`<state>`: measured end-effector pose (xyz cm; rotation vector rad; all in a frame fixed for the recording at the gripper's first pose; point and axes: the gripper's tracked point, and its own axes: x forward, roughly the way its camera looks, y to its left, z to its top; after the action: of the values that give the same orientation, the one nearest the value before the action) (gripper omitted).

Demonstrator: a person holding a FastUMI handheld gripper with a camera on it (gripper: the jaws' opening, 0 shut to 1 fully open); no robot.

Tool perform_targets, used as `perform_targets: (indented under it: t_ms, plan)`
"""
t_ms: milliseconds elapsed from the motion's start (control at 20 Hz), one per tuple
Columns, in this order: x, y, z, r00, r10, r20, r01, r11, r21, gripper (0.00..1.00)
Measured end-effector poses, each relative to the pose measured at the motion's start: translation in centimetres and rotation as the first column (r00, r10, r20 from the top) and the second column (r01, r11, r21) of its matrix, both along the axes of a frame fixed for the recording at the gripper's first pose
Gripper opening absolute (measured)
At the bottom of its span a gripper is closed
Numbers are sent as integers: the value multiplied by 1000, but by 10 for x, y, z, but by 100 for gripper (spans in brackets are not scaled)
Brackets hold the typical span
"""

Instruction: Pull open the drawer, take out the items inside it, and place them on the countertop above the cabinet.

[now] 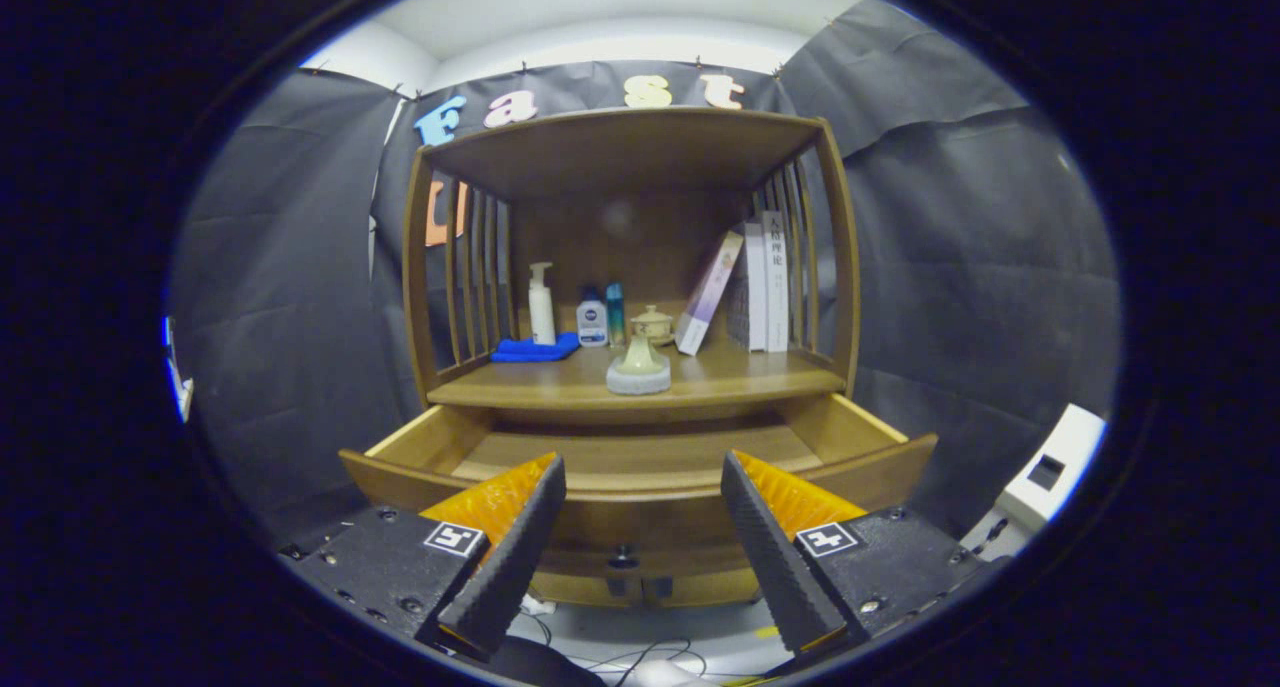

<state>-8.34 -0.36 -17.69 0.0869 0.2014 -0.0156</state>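
Drawer [640,467] sits open, hand-held gripper [640,557] spread and empty; reaching in blind risks clipping the drawer front.

Drawer [640,457] open, unobstructed; countertop [720,377] front-right free.

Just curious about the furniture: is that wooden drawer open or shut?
Open. The drawer is pulled out from under the shelf, its bare floor showing. The hand-held gripper hangs open before its front.

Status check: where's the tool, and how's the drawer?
Tool open, holding nothing, fingers spread before the drawer front. Drawer pulled open. Small jar sits on countertop. Nothing in the way.
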Motion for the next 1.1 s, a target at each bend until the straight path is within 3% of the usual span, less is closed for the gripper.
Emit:
perform_targets:
  t_ms: [450, 1100]
  plan:
    - [11, -2, -67, 997, -35, -68, 35, 999, 2, 99]
    - [35, 10, -78, 999, -11, -49, 10, 1000, -20, 97]
